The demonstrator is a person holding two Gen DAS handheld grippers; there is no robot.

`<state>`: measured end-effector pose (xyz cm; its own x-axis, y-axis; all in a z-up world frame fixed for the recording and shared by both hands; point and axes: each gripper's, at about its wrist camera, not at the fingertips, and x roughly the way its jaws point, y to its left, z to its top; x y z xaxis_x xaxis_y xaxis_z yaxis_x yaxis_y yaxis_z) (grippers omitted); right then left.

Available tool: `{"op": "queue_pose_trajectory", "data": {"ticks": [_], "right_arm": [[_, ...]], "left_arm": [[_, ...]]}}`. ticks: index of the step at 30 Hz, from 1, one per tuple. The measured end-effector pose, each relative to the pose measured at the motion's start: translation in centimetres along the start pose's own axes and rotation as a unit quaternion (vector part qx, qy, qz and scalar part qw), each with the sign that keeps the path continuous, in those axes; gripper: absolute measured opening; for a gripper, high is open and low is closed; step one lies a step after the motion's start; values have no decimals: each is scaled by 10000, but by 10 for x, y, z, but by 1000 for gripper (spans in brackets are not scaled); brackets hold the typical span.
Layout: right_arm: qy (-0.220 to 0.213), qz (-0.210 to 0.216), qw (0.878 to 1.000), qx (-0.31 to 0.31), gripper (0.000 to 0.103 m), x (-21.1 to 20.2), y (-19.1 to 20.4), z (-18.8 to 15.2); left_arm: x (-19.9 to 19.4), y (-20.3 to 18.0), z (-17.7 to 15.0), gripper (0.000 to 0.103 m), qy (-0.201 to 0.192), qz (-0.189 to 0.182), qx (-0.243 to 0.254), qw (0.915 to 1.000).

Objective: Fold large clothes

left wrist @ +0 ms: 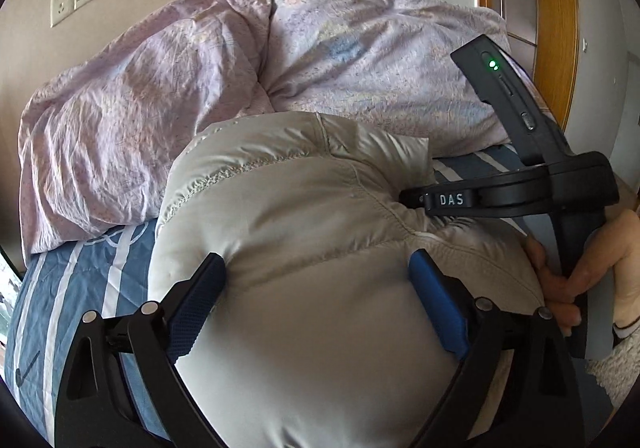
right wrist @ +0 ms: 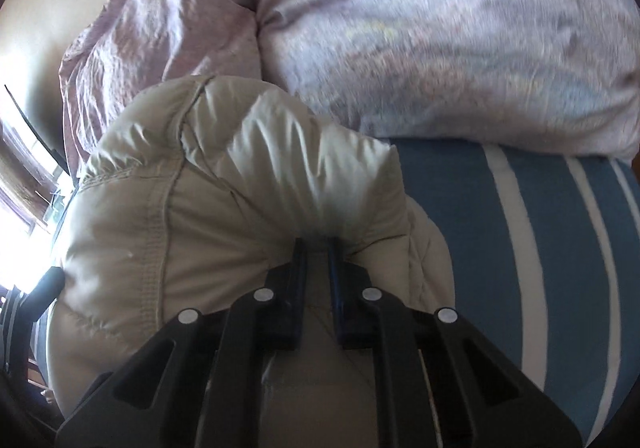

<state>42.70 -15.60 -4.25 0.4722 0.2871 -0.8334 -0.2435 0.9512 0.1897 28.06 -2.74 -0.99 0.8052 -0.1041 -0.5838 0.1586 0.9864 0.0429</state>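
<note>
Jaws wide on left gripper [left wrist: 316,272] over one beige padded jacket [left wrist: 320,248], right gripper [right wrist: 318,248] pinching jacket fabric, "DAS" label legible, one lilac duvet [left wrist: 160,88]

Jacket [left wrist: 320,248]: pale grey-beige padded cloth with a faint sheen, smooth between puckered stitched seams, bulging between my left gripper's [left wrist: 318,268] fingers.
Pads [left wrist: 438,308]: blue, finely textured, rubbery-looking, matt, on matt black plastic arms with bright metal rivets.
Right gripper [right wrist: 316,248]: the same matt black plastic, its narrow jaws pinching a gathered fold of the jacket.
Quilt [left wrist: 160,88]: beyond my tools, lilac printed cotton-like cloth, matt and heavily crinkled.
Bedsheet [right wrist: 520,228]: right of my right tool, blue cloth with white stripes, matt, fairly smooth.
Door frame [left wrist: 556,8]: glossy orange-brown wood.
</note>
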Motion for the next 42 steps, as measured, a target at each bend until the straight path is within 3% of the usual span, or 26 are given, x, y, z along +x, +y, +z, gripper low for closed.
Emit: {"op": "queue_pose_trajectory", "data": {"ticks": [14, 18, 24, 30, 36, 39, 42], "right_arm": [[-175, 139, 9996, 176, 10, 15, -12, -10], [-421, 141, 9986, 297, 17, -22, -12, -21], [-668, 129, 9977, 72, 17, -69, -7, -62], [-427, -473, 9975, -310, 14, -40, 1, -76], [-440, -127, 9989, -54, 14, -33, -16, -79], [-495, -127, 9987, -75, 14, -32, -17, -81], [-504, -216, 9984, -156, 14, -33, -13, -82]], "left_arm": [[19, -18, -4, 98, 51, 268, 148, 9995], [16, -18, -5, 98, 121, 324, 260, 9991], [15, -16, -4, 99, 144, 301, 197, 9992], [-4, -15, -3, 98, 58, 245, 122, 9996], [-43, 4, -5, 98, -14, 150, -184, 9997], [-43, 7, -10, 98, 73, 255, -190, 9995], [-24, 3, -20, 99, 424, 295, -25, 9987]]}}
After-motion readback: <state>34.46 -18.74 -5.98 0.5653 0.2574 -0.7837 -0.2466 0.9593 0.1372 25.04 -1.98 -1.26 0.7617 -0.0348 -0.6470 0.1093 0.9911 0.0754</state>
